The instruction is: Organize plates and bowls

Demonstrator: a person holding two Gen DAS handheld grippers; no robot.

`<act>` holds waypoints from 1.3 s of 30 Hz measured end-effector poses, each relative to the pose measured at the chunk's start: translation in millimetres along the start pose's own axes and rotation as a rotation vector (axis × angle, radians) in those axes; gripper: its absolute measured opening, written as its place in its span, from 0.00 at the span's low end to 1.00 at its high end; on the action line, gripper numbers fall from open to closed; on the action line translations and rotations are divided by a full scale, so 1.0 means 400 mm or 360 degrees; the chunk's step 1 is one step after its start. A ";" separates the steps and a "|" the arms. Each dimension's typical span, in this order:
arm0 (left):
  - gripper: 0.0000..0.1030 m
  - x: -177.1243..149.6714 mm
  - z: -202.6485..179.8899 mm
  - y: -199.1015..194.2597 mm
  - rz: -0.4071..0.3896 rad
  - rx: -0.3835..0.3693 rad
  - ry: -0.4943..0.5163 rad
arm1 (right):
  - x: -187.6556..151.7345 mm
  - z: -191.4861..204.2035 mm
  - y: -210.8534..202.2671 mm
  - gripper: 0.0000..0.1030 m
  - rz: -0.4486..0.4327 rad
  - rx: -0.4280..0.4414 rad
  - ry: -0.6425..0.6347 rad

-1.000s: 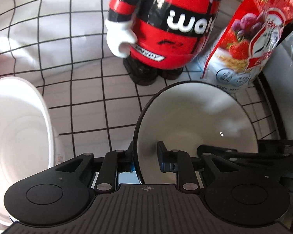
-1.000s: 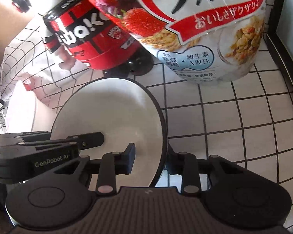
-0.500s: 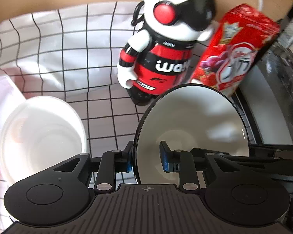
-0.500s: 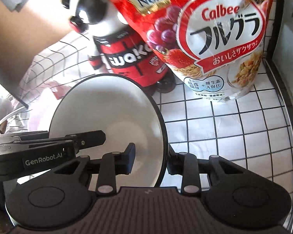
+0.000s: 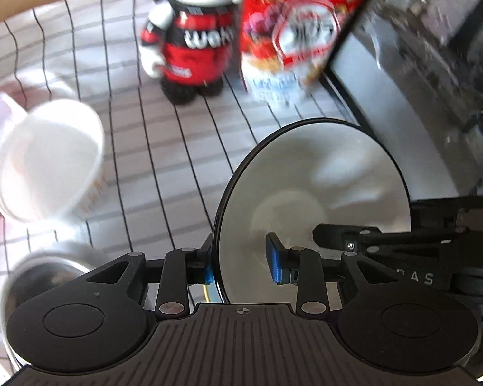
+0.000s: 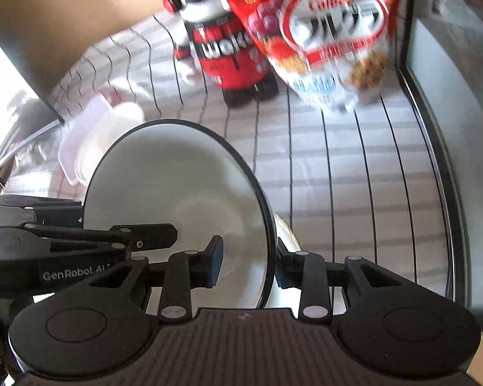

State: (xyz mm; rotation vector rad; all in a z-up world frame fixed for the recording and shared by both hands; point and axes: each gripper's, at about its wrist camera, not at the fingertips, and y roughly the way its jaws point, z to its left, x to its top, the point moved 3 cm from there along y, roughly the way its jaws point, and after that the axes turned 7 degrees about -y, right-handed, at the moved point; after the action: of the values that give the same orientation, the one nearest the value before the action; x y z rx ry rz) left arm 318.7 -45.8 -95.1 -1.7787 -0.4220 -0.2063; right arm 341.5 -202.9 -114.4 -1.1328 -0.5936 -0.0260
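A white bowl with a black rim [image 5: 322, 173] hangs tilted above the checked tablecloth [image 5: 164, 148], held from both sides. My left gripper [image 5: 241, 267] straddles the bowl's left rim. Its jaws are opening: the outer pad lies by the wall and the inner blue pad [image 5: 275, 259] stands clear of it. My right gripper [image 6: 248, 263] is shut on the opposite rim of the bowl [image 6: 177, 177], one pad inside and one outside. Each view shows the other gripper's fingers reaching over the bowl, the right fingers [image 5: 364, 234] and the left fingers [image 6: 119, 234].
A white paper cup [image 5: 48, 160] with a loose lid stands at the left, and a steel bowl [image 5: 42, 270] lies below it. A red and black toy figure [image 5: 193, 41] and a red cereal bag [image 5: 289, 38] stand at the back. A dark table edge [image 6: 434, 148] runs along the right.
Both grippers have risen and drawn back with the bowl, so the figure and bag look farther away. The left jaws have spread wider. The steel bowl has come into view.
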 end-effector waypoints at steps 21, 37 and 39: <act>0.23 -0.085 0.012 0.052 0.0077 0.0015 0.0069 | -0.083 -0.012 0.057 0.34 0.0112 -0.0004 0.0069; 0.23 -0.082 0.024 0.029 0.0101 -0.0040 0.0029 | -0.074 -0.017 0.035 0.35 0.0092 -0.0027 0.0069; 0.24 -0.085 0.020 0.026 0.0096 -0.0031 0.0038 | -0.074 -0.016 0.034 0.35 0.0088 -0.0033 0.0058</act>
State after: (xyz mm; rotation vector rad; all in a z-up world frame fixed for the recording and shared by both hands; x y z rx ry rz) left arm 290.7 -45.9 -118.8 -1.8035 -0.3496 -0.1894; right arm 323.3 -210.3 -141.1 -1.1661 -0.5302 -0.0053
